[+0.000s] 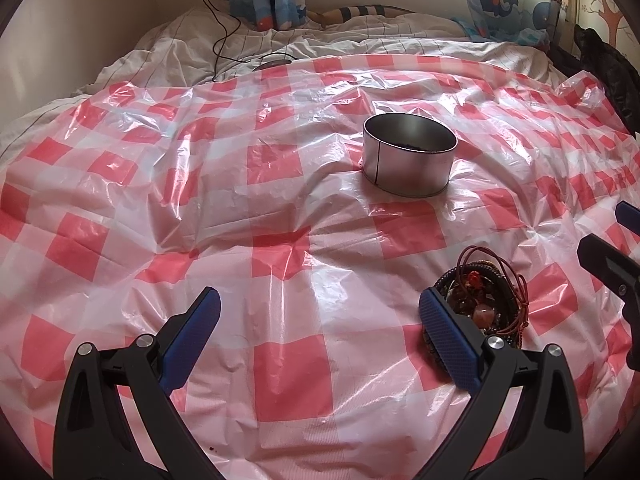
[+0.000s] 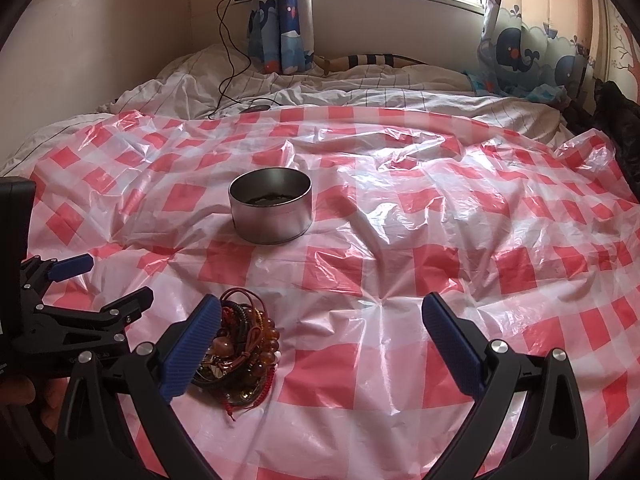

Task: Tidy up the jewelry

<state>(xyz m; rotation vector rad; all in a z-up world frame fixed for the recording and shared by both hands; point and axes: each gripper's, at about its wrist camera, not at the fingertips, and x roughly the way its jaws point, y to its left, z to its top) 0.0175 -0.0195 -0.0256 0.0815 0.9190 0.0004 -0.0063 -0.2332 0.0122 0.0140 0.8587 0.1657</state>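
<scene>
A tangled pile of bracelets and bead strings (image 1: 484, 296) lies on the red-and-white checked plastic sheet (image 1: 280, 208), just right of my left gripper's right finger. In the right wrist view the pile (image 2: 244, 344) sits beside my right gripper's left finger. A round metal tin (image 1: 409, 158) stands open farther back, with something dark inside; it also shows in the right wrist view (image 2: 270, 205). My left gripper (image 1: 320, 312) is open and empty. My right gripper (image 2: 320, 316) is open and empty. The left gripper also appears at the left edge of the right wrist view (image 2: 108, 280).
The sheet covers a bed with a rumpled white striped duvet (image 2: 360, 92). A black cable (image 2: 228, 60) runs from a wall charger onto the bed. Whale-print curtains (image 2: 528, 52) hang at the back. A dark garment (image 1: 612, 76) lies at the far right.
</scene>
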